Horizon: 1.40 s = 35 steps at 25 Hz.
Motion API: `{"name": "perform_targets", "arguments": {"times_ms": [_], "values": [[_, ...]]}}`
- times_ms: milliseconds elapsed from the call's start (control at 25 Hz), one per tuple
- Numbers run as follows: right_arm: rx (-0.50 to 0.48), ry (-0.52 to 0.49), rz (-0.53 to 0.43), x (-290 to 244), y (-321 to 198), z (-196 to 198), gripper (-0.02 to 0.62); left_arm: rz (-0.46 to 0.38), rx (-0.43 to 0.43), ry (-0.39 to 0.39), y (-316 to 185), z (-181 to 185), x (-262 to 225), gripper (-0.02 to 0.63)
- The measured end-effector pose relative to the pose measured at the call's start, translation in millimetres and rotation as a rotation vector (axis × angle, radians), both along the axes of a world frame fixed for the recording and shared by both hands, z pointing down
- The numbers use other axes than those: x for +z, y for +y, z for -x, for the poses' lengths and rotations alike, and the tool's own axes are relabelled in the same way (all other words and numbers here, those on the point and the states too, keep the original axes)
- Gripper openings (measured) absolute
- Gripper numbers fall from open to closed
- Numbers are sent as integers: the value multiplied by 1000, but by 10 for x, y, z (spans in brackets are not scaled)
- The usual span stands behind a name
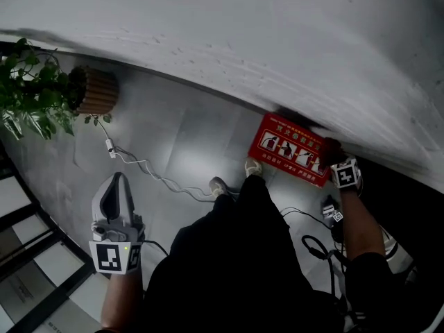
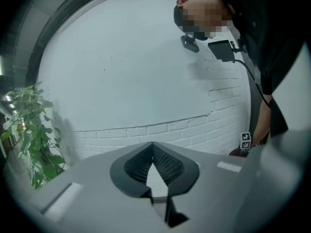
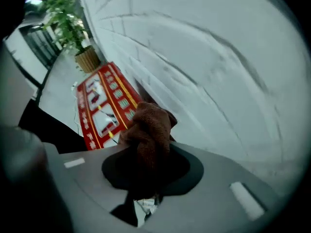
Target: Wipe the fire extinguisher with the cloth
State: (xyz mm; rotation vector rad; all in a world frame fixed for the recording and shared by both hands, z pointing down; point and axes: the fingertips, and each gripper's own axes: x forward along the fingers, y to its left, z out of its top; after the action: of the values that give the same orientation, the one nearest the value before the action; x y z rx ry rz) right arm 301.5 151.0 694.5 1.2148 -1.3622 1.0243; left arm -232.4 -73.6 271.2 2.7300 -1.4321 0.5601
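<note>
A: What is held?
B: The brown cloth (image 3: 148, 123) is pinched in the right tongs (image 3: 146, 152), at the red extinguisher box (image 1: 291, 148) by the wall (image 1: 243, 33); the left tongs (image 2: 153, 145) are closed, empty.
A: Risk?
B: Cloth could be dragged loose if snagged.

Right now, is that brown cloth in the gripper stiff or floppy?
Probably floppy: the brown cloth bunches in soft folds where the right gripper pinches it. Likely light, and its fuzzy weave suggests it won't slip easily.
</note>
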Motion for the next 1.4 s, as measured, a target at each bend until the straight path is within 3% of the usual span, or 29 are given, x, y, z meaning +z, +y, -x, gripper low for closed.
{"name": "perform_targets", "arguments": {"times_ms": [120,200,280,400,520,600,840,1000,1080,1160,1240,1400], "values": [[-235,-57,-170,-54,-736,905,91,-12,-44,-9,17,208,-74,-2],[-353,-136,-208,32,-1153,1626,91,-7,-73,-25,41,346,-99,-2],[-461,-191,-179,194,-1474,2217,92,5,-88,-50,80,445,-103,-2],[-582,-191,-67,466,-1672,2660,92,26,-100,-85,148,549,-73,-2],[-588,-183,-27,486,-1670,2635,92,37,-101,-85,173,547,-30,-2],[-539,-175,-38,456,-1539,2423,92,41,-83,-73,157,461,-16,-2],[-269,-114,-2,376,-461,1262,92,29,4,-22,-2,139,35,-2],[3,-24,168,322,468,419,92,26,57,2,-100,-38,61,-2],[154,-60,226,291,798,282,92,19,75,6,-128,-61,32,-2],[220,-41,208,215,862,216,94,11,71,10,-153,11,1,-2],[149,-63,94,153,547,487,94,1,47,14,-170,156,-14,-2],[-211,-146,-125,281,-412,1684,94,13,-5,10,-170,435,39,-2]]}}
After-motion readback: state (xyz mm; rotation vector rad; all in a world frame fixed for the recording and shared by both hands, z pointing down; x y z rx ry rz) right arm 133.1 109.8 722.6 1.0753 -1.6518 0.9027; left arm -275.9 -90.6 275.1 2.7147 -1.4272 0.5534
